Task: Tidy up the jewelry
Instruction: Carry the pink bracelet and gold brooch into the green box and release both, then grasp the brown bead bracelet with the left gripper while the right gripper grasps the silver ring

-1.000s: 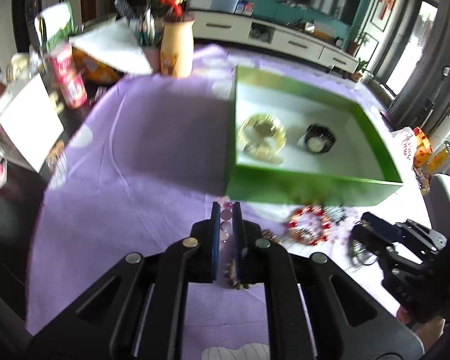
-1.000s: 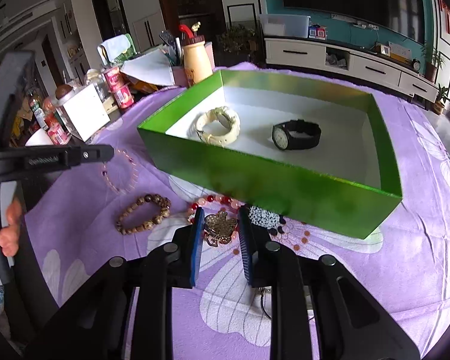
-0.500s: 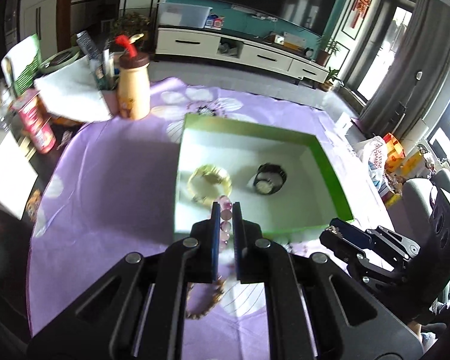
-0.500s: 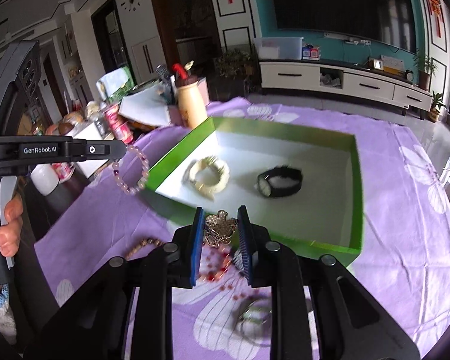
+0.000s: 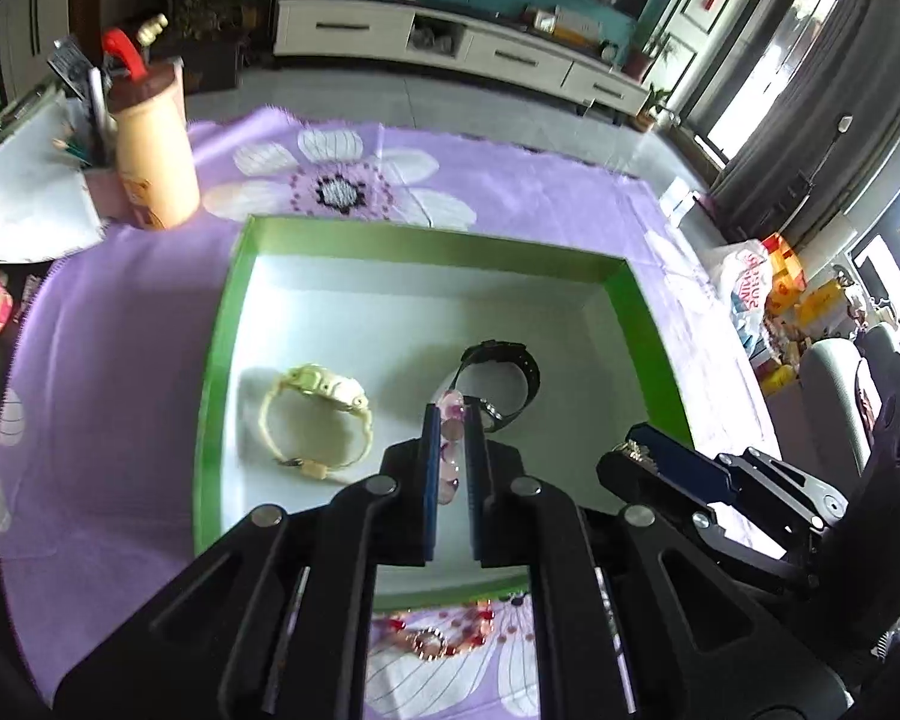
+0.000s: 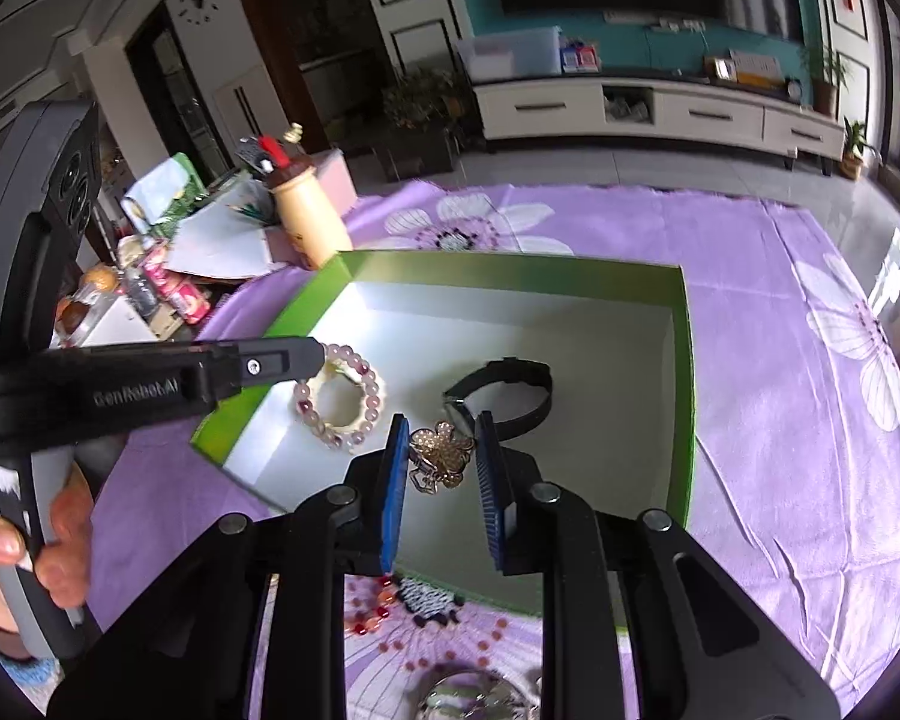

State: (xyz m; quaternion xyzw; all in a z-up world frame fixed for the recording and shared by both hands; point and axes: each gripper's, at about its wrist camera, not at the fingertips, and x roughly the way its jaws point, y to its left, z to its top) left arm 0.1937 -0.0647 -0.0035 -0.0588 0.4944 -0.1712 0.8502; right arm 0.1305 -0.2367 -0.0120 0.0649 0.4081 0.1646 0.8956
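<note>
A green box (image 5: 216, 336) with a white floor lies on the purple flowered cloth. Inside it rest a cream watch (image 5: 318, 414) and a black watch (image 5: 504, 372). My left gripper (image 5: 450, 420) hangs over the box, shut on a pink bead bracelet (image 5: 452, 420); in the right wrist view that bracelet (image 6: 339, 399) dangles from the left gripper's tip (image 6: 306, 360). My right gripper (image 6: 441, 444) is also above the box (image 6: 687, 360), shut on a gold flower brooch (image 6: 441, 453), near the black watch (image 6: 510, 387).
A red bead bracelet (image 5: 432, 639) and other jewelry lie on the cloth in front of the box's near wall. A beige bottle (image 5: 153, 168), papers and cans crowd the table's left side. A person's hand (image 6: 6, 546) holds the left gripper's handle.
Both grippers rose from the cloth and moved forward over the box, the left carrying the pink bracelet, the right carrying the brooch. The loose jewelry stays behind on the cloth.
</note>
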